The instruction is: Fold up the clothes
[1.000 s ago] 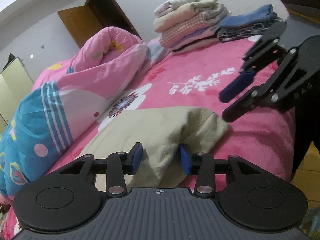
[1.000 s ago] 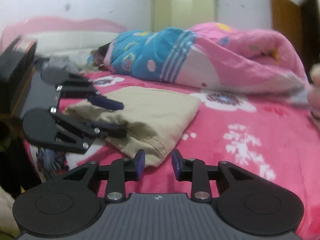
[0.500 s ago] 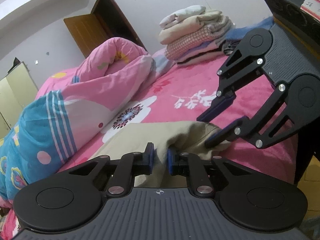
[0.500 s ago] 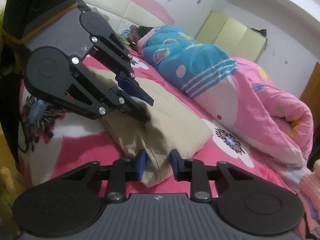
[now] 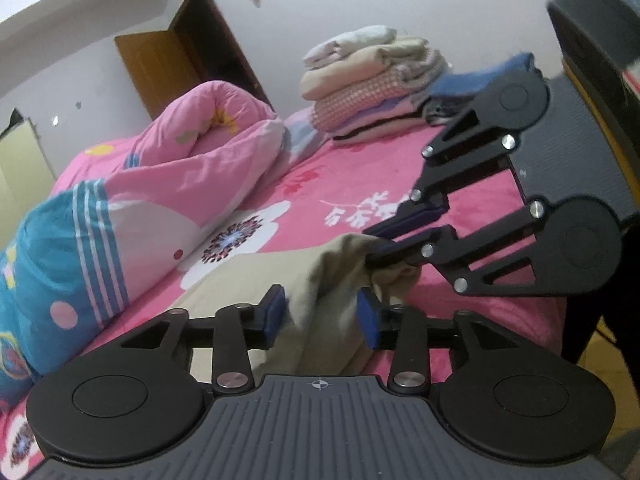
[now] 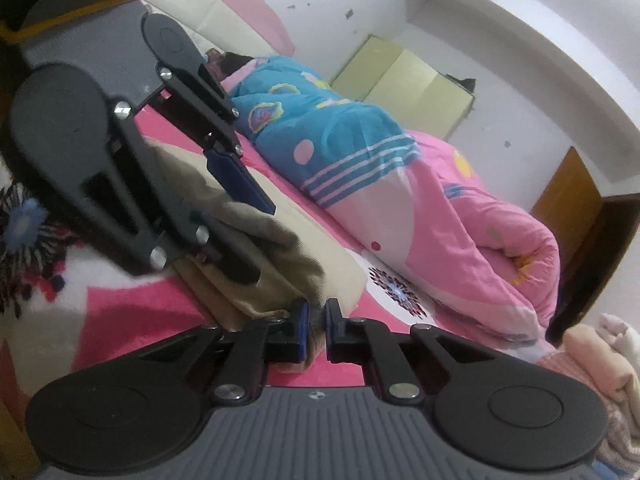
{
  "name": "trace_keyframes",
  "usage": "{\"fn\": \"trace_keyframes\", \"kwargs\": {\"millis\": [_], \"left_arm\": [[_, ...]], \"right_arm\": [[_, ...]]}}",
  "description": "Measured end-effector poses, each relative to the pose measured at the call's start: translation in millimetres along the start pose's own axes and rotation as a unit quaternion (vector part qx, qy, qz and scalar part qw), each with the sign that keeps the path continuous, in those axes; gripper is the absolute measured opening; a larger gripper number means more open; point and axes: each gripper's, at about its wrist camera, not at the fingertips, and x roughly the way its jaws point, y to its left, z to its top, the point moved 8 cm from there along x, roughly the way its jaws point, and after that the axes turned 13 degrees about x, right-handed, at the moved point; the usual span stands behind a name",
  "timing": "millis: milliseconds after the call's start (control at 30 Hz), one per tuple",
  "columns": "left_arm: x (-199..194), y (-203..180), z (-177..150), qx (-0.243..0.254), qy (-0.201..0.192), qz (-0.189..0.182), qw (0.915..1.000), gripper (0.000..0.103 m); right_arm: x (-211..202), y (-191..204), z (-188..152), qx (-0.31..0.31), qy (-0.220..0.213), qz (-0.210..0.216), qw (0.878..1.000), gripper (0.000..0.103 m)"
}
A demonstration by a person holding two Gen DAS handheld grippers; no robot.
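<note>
A folded beige garment (image 5: 256, 276) lies on the pink flowered bed near its front edge; it also shows in the right wrist view (image 6: 332, 264). My right gripper (image 6: 314, 330) is shut on the garment's near corner and lifts it; in the left wrist view it (image 5: 380, 246) pinches the raised fold. My left gripper (image 5: 322, 316) is open, its blue pads on either side of the hanging cloth without pinching it; in the right wrist view it (image 6: 246, 240) sits over the garment's left end.
A rolled pink and blue quilt (image 5: 132, 200) lies along the far side of the bed (image 5: 344, 184). A stack of folded clothes (image 5: 376, 80) stands at the back. A wooden door (image 5: 160, 68) and a pale cupboard (image 6: 404, 84) stand by the walls.
My left gripper has opened and let go of the beige garment. My right gripper has shut on the garment's corner and lifted it a little.
</note>
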Motion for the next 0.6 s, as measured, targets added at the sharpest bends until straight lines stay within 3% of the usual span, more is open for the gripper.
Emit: {"fn": "trace_keyframes", "kwargs": {"millis": [233,367,467,533,600], "left_arm": [[14,-5,0,0.047,0.01,0.047,0.9977,0.04],[13,-6,-2,0.05,0.005,0.061,0.9969,0.036],[11,-5,-3,0.047,0.002,0.063,0.9969,0.035],[11,-6,-2,0.052,0.0,0.068,0.9964,0.034],[9,-6,-1,0.051,-0.004,0.072,0.9961,0.033]], "right_arm": [[-3,-10,7,0.049,-0.001,0.017,0.999,0.008],[-6,-11,6,0.046,-0.004,0.025,0.999,0.008],[-7,-12,6,0.047,0.0,0.046,0.998,0.018],[-6,-11,5,0.035,0.007,0.062,0.997,0.036],[-4,-8,5,0.016,0.007,0.064,0.998,0.039]]}}
